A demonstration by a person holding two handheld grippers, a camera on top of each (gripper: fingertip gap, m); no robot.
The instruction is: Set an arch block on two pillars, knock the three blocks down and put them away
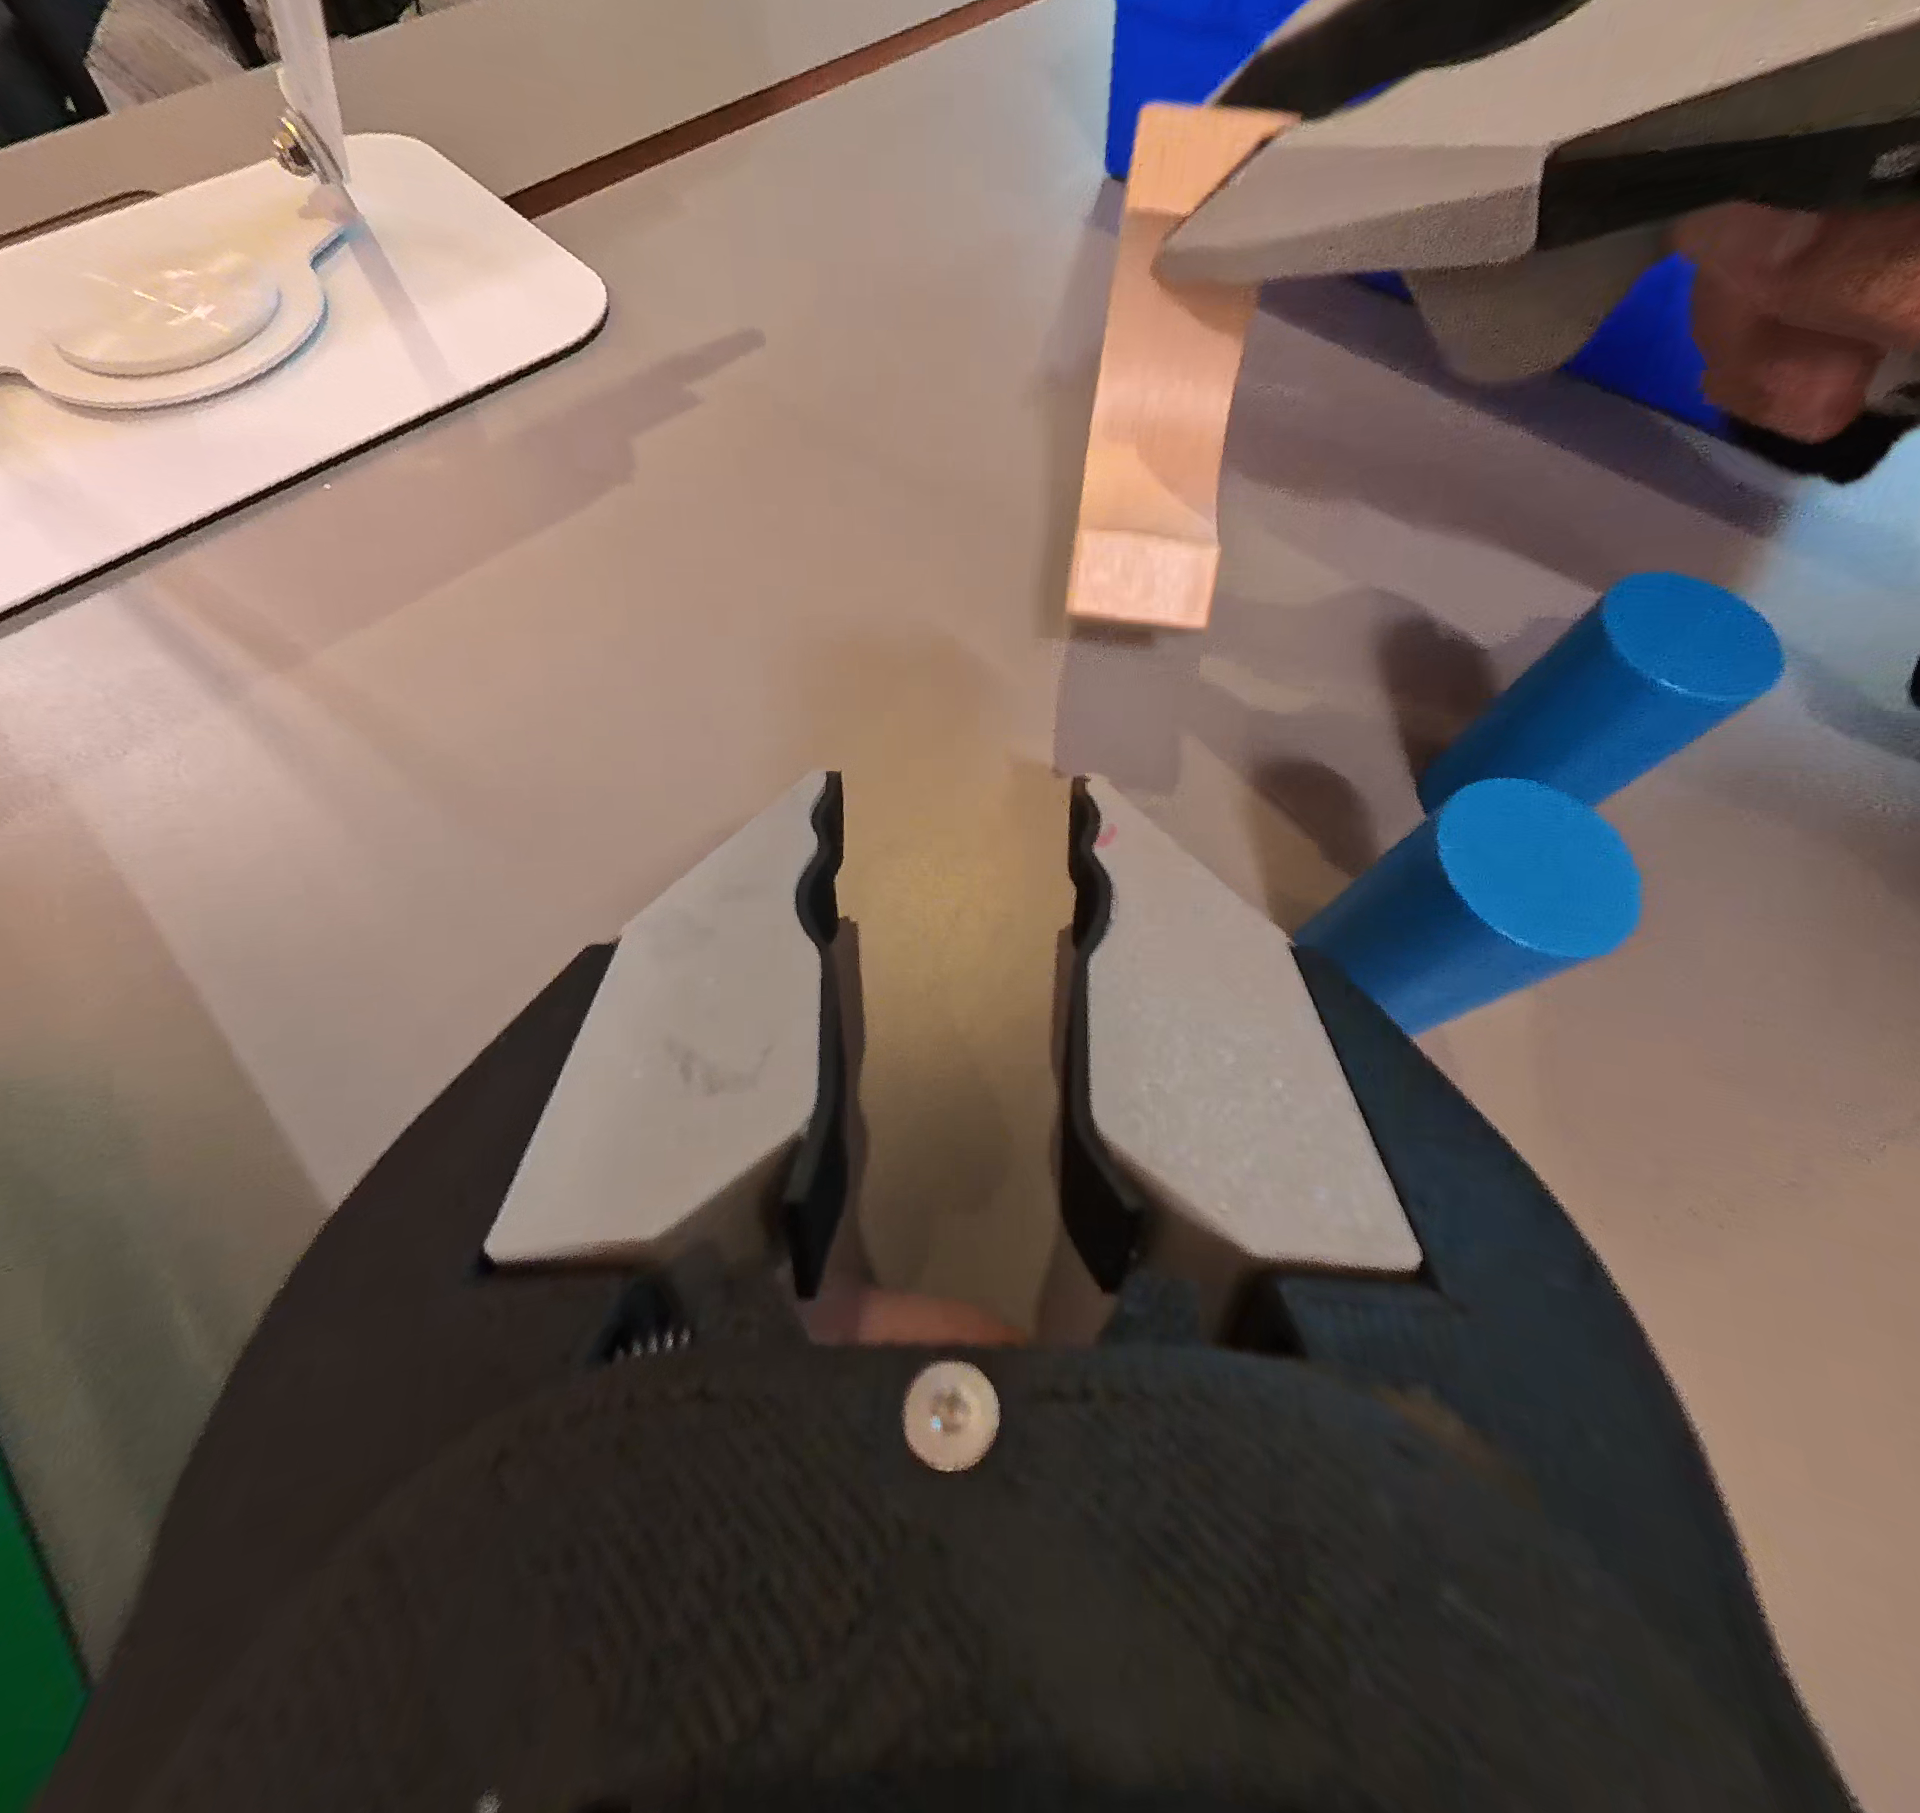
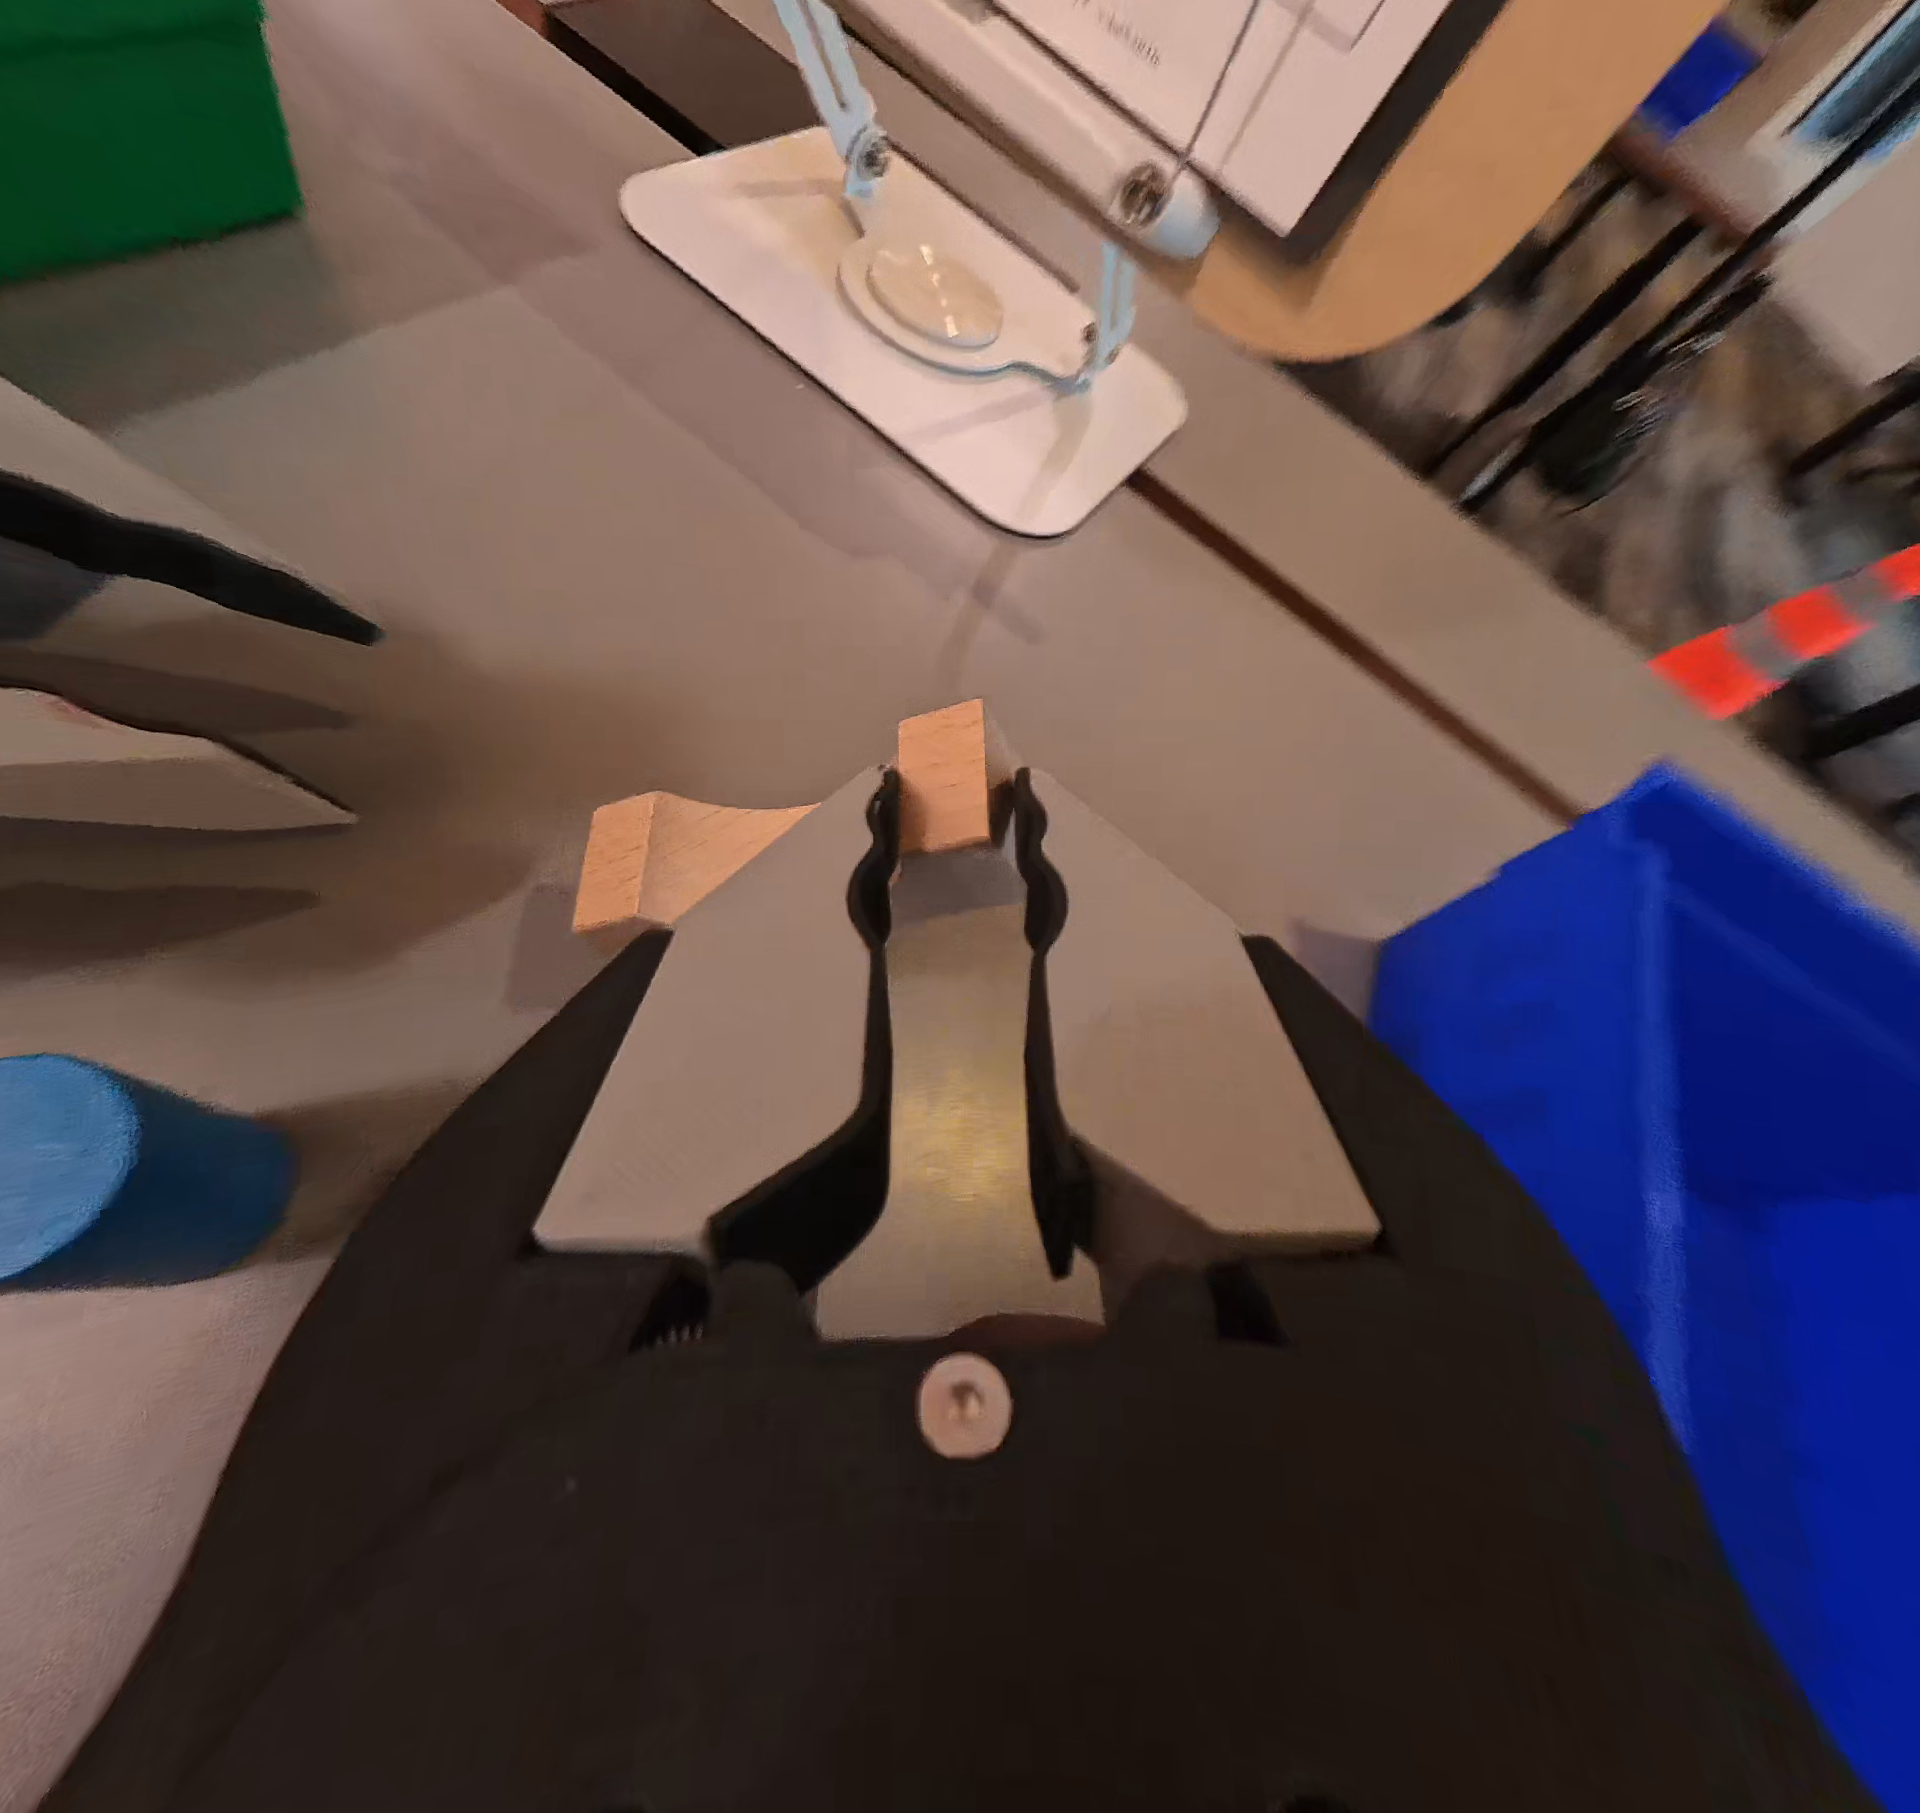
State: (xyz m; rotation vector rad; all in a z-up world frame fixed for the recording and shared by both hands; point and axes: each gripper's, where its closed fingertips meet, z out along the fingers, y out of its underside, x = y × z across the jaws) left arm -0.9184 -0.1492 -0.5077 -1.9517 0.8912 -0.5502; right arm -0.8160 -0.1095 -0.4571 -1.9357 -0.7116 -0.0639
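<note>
- We work on a grey desk [image 1: 312,828] in an office-like room; chair legs and floor show blurred beyond its far edge.
- Nearest in the left wrist view, the left claw [image 1: 956,797] hangs low over bare desk, its jaws moderately wide with nothing between them. We judge it is kept apart so as not to crowd the other claw.
- Just to its right, two blue pillars [image 1: 1527,880] lie on their sides, side by side, flat ends toward the camera. Lying flat, they read to us as already knocked down and waiting to be stored.
- Farther on, the wooden arch block [image 1: 1153,433] hangs tilted above the desk, one foot low, the other up in the right claw [image 2: 951,787].
- In the right wrist view, the right claw's jaws stand narrow around one foot of the arch; the left pad [image 2: 878,828] lies against the wood, while contact on the other side is less plain. We take it as gripped, since the block is clear of the desk.
- Holding one end leaves the rest free, which probably suits dropping it in.
- A blue bin [image 2: 1662,1088] sits just right of that claw, likely the destination.
- A green box [image 2: 125,70] stands far left.
- At the back, a white stand base [image 1: 260,329] carries a tilted board; we see no part for it in the task.
</note>
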